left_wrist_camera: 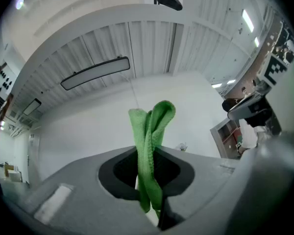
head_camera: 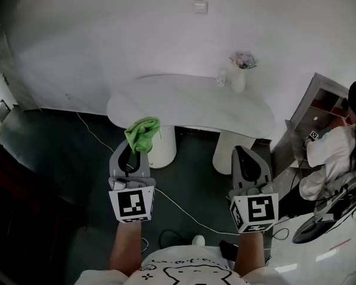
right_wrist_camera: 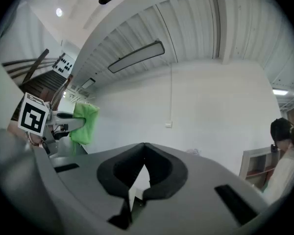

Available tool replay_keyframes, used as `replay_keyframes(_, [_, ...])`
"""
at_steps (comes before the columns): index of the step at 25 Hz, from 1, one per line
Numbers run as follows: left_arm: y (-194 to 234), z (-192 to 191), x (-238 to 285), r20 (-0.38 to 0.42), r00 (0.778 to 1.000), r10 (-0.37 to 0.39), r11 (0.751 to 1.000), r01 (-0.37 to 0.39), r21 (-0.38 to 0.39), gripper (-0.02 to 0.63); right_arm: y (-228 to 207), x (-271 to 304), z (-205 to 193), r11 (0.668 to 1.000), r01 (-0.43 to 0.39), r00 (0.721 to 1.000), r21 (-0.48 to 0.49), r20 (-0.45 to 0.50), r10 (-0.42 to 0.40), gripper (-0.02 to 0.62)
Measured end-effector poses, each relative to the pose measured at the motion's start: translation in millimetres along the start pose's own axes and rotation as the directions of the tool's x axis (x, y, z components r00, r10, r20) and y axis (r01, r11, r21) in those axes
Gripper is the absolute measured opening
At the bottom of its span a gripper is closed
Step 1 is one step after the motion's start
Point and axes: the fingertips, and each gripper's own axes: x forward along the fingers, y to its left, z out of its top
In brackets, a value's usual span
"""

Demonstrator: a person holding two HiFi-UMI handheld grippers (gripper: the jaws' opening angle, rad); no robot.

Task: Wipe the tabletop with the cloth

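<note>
A green cloth (head_camera: 142, 133) hangs bunched from my left gripper (head_camera: 132, 153), which is shut on it; in the left gripper view the cloth (left_wrist_camera: 149, 151) stands up between the closed jaws. The white curved tabletop (head_camera: 190, 103) lies ahead of both grippers, a little beyond them. My right gripper (head_camera: 249, 159) is held level with the left one, short of the table's near edge, shut with nothing in it (right_wrist_camera: 143, 173). From the right gripper view the cloth (right_wrist_camera: 84, 123) shows at the left, held by the other gripper.
A white vase with flowers (head_camera: 240, 70) and a small glass (head_camera: 221, 78) stand at the table's far right. Two white cylinder legs (head_camera: 163, 146) carry the table. A person in white (head_camera: 335, 153) sits at the right by a shelf. Cables (head_camera: 184, 209) lie on the dark floor.
</note>
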Motion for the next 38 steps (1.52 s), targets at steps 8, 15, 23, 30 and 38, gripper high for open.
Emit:
replay_keyframes(8, [-24,-6,45,-0.016,0.999,0.032,0.999,-0.032,0.003,0.049,-41,36,-11,0.999,-0.043,0.999,-0.011,-0.004,0.043,0.002])
replay_keyframes(15, [-40,-21,51,-0.072,0.996,0.053,0.999,-0.052,0.017,0.049,-52,52,-37,0.995,-0.094,0.994,0.017,-0.052,0.094,0.002])
replay_keyframes(23, [-30,-42,64,-0.110,0.991,0.077,0.997,-0.074,0.029,0.049,-53,76,-60,0.992,-0.119,0.989,0.036,-0.084,0.122,0.002])
replay_keyframes(30, [-4,-72,101,-0.132,0.988,0.084,0.996,-0.084,0.006,0.049,-49,128,-67,0.993,-0.111,0.988,0.047,-0.100,0.115,0.002])
replay_keyframes(38, [43,-115,162,-0.149,0.982,0.118,0.992,-0.122,-0.015,0.049,-35,215,-76,0.991,-0.135,0.984,0.019,-0.116,0.137,0.002])
